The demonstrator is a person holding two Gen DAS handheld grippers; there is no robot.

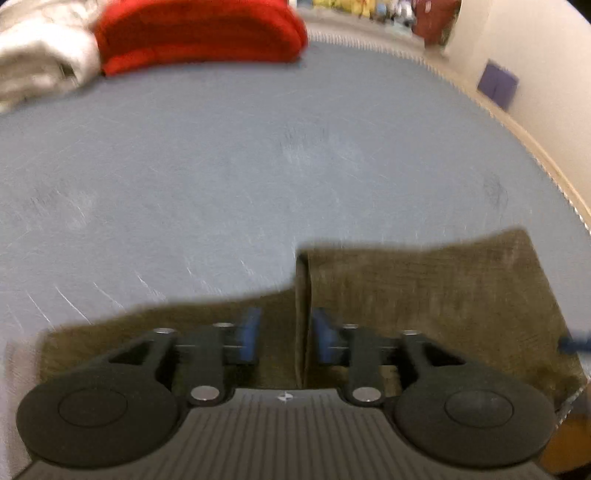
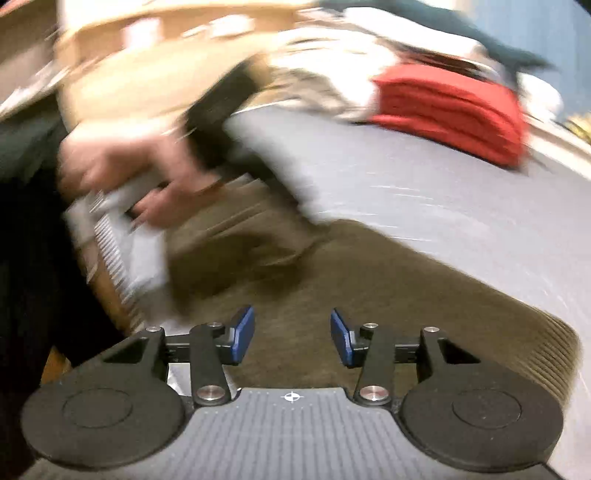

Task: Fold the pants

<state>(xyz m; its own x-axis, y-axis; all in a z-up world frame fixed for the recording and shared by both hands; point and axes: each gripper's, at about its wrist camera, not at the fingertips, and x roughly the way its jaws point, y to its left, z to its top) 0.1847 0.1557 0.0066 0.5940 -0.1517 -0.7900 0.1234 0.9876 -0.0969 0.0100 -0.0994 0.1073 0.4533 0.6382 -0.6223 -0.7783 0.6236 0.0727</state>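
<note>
Olive-brown pants [image 1: 424, 295] lie flat on the grey-blue table [image 1: 258, 166], partly folded, with a fold edge running up between my left fingers. My left gripper [image 1: 284, 338] is open just above the pants, nothing between its blue pads. In the right wrist view the pants [image 2: 369, 288] spread across the table, with the ribbed waistband at the right. My right gripper [image 2: 291, 338] is open above them and empty. The person's hand holding the left gripper [image 2: 122, 192] shows at the left, blurred.
A folded red garment [image 1: 199, 33] and a pile of white cloth [image 1: 40, 59] lie at the table's far edge; the red garment also shows in the right wrist view [image 2: 450, 110]. A wall with a purple patch [image 1: 496, 86] stands to the right.
</note>
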